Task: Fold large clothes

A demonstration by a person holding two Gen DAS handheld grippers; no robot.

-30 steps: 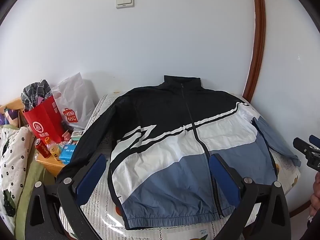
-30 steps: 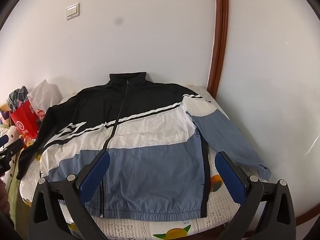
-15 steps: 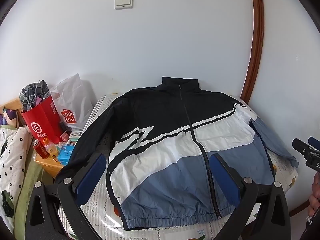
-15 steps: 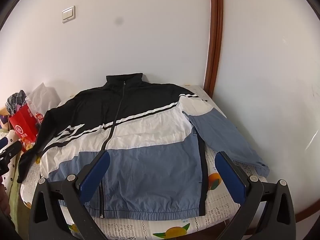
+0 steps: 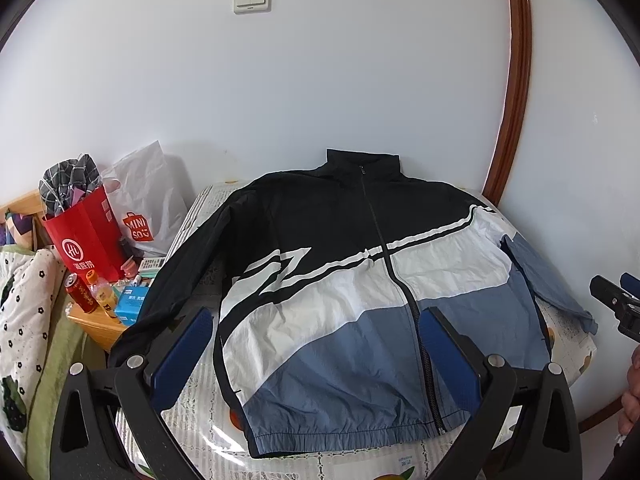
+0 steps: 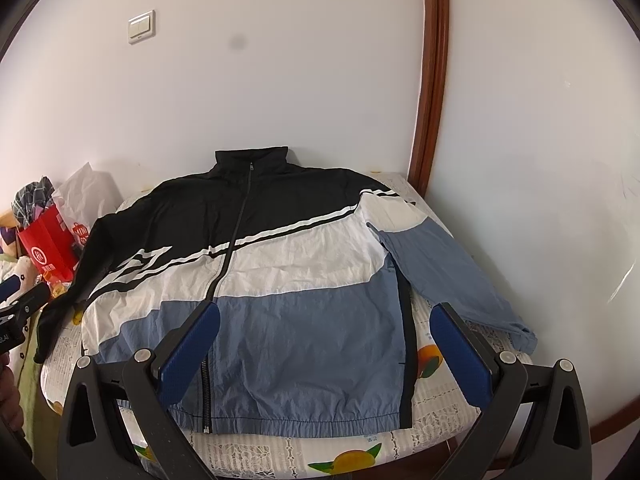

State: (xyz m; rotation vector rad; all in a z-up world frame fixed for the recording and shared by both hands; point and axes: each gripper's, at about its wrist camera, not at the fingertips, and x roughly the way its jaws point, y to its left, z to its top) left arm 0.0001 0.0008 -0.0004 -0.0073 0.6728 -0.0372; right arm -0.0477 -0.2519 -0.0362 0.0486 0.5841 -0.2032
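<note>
Two grippers, left point(image 5: 316, 344) and right point(image 6: 326, 340), fingers spread wide, empty, jacket point(image 6: 280, 280) flat beyond them, untouched.

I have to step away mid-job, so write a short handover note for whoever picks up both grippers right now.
Left gripper: open, holding nothing, hovering over the near hem.
Right gripper: open, holding nothing, over the hem's right part.
Jacket: spread flat and front up on the table, zipped, collar toward the wall. Black sleeve runs down the left side, its cuff at the table edge; blue sleeve lies angled out on the right.
Done: jacket laid out. No fold is visible yet.
Left: probably fold both sleeves across the body, then fold the body up.
</note>
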